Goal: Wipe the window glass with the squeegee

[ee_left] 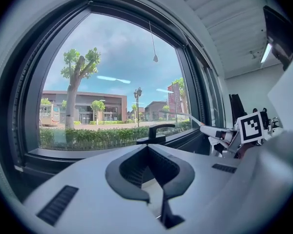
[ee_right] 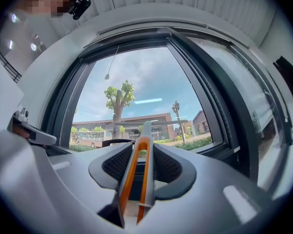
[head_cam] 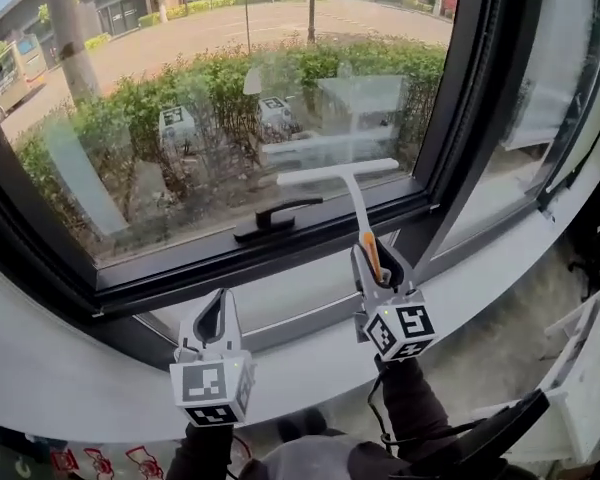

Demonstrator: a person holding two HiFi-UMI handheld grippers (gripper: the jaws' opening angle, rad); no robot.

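Note:
The squeegee has a white blade and a grey and orange handle. Its blade lies level against the lower right of the window glass, just above the black bottom frame. My right gripper is shut on the handle, and in the right gripper view the orange handle runs between the jaws toward the pane. My left gripper hangs lower left over the sill, shut and empty, away from the glass. In the left gripper view its jaws meet at the tips.
A black window handle lies flat on the bottom frame, left of the squeegee. A black upright separates this pane from the one on the right. The white sill curves beneath both grippers. Outside are hedges, a road and a bus.

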